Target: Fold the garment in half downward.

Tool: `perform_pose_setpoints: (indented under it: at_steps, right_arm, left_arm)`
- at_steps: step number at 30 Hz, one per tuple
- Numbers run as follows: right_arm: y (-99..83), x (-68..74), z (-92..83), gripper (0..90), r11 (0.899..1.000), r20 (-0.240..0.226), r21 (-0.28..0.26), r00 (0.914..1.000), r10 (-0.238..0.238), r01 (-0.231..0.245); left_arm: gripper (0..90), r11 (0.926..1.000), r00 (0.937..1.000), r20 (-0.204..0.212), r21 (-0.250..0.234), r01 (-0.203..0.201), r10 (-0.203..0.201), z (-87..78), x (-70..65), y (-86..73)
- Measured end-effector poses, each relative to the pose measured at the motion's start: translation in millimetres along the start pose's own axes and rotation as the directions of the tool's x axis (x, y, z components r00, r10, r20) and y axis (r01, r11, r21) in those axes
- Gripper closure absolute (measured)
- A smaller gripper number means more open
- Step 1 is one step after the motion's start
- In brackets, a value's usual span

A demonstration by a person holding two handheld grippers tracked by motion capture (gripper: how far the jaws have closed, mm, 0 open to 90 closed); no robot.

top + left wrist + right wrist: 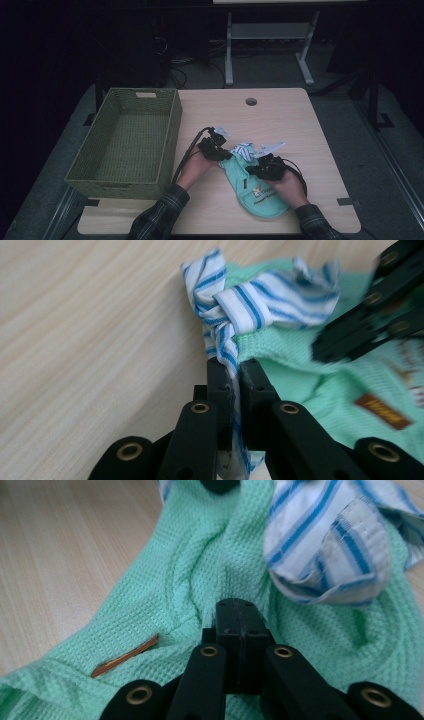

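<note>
A mint-green knit garment (pixel 260 195) lies on the wooden table (pixel 285 117), with a blue-and-white striped cloth (pixel 243 149) knotted at its far end. My left gripper (pixel 226 155) is shut on a strip of the striped cloth (pixel 260 305), which runs between its jaws just below the knot (pixel 234 372). My right gripper (pixel 253 171) rests on the green garment (pixel 165 580) with its jaws shut (pixel 241 615). Creases in the knit run into its tips. A small brown label (pixel 125 656) sits on the garment to the left of the jaws. The right gripper also appears in the left gripper view (pixel 370 315).
A green woven basket (pixel 172 130) stands at the table's left side, its inside bare. A round cable hole (pixel 251 101) is near the far edge. A desk frame (pixel 270 45) and cables sit on the dark floor beyond.
</note>
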State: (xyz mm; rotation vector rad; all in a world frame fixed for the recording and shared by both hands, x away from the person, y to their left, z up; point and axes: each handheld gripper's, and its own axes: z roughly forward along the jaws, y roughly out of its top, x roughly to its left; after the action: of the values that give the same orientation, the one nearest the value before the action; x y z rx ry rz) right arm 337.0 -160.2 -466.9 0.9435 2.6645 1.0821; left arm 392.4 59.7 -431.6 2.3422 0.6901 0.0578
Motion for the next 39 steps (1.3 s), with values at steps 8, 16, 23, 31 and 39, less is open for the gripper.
perform_pose_setpoints:
  at_steps: [8,16,23,31,39]
  right_arm:
    - [1.5,-0.4,2.0,89.8,1.0,0.017,-0.006,0.9998,-0.005,0.005]
    - [-0.9,-0.6,-8.1,89.8,1.0,0.024,-0.023,0.9997,-0.002,0.003]
    - [-11.3,-5.6,-18.4,89.7,1.0,0.051,-0.003,0.9987,0.007,-0.007]
    - [-17.1,-6.7,-21.7,89.7,1.0,0.052,0.023,0.9986,0.012,-0.014]
    - [-16.5,-8.8,-19.2,89.8,1.0,0.048,0.025,0.9988,0.013,-0.014]
  left_arm:
    - [85.2,0.9965,0.9984,0.046,-0.078,-0.031,0.034,-19.2,-19.8,13.0]
    - [85.2,0.9964,0.9986,0.007,-0.068,-0.051,0.052,-24.4,-18.2,13.2]
    - [85.1,0.9971,0.9976,-0.066,-0.073,-0.023,0.018,-35.0,-6.3,8.0]
    - [85.1,0.9961,0.9957,-0.093,-0.088,-0.004,-0.004,-42.9,-1.3,4.4]
    - [85.0,0.9953,0.9956,-0.071,-0.07,-0.066,0.062,-40.6,-18.6,10.9]
